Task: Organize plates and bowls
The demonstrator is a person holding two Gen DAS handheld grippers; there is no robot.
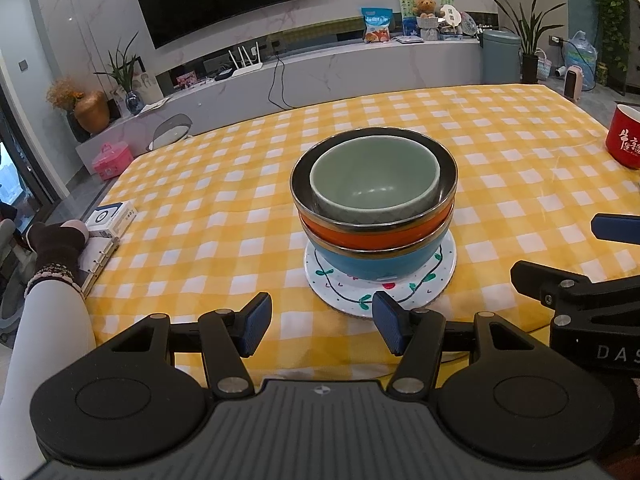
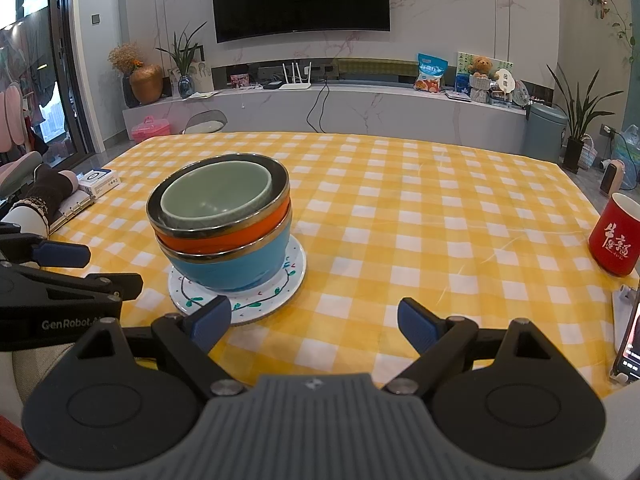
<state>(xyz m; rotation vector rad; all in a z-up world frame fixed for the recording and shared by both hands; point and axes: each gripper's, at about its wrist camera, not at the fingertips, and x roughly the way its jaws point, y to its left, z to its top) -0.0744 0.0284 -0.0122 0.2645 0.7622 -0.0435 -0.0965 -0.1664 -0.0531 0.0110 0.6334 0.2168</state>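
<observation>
- A green bowl (image 1: 374, 178) is sitting inside an orange bowl (image 1: 376, 234), and the orange bowl is sitting inside a blue bowl (image 1: 372, 264).
- This stack of three bowls is standing upright on a white plate (image 1: 436, 276) with a painted green vine, near the middle of the table (image 1: 208, 208), which is wearing a yellow and white checked cloth.
- The left gripper (image 1: 322, 328) is hovering just in front of the plate with its jaws released; nothing is lying between them, and one blue pad is showing in front of the plate's near rim.
- The right gripper (image 2: 314, 324) is hanging to the right of the plate, its jaws standing wide and grasping nothing; only the checked cloth is showing between them.
- A red mug (image 2: 614, 236) with white characters is standing well apart from the stack, near the right edge of the table.
- A small white box (image 1: 112, 218) and a ring binder (image 1: 98, 258) are lying at the left edge of the table.
- A phone (image 2: 630, 344) is leaning at the right edge of the right wrist view.
</observation>
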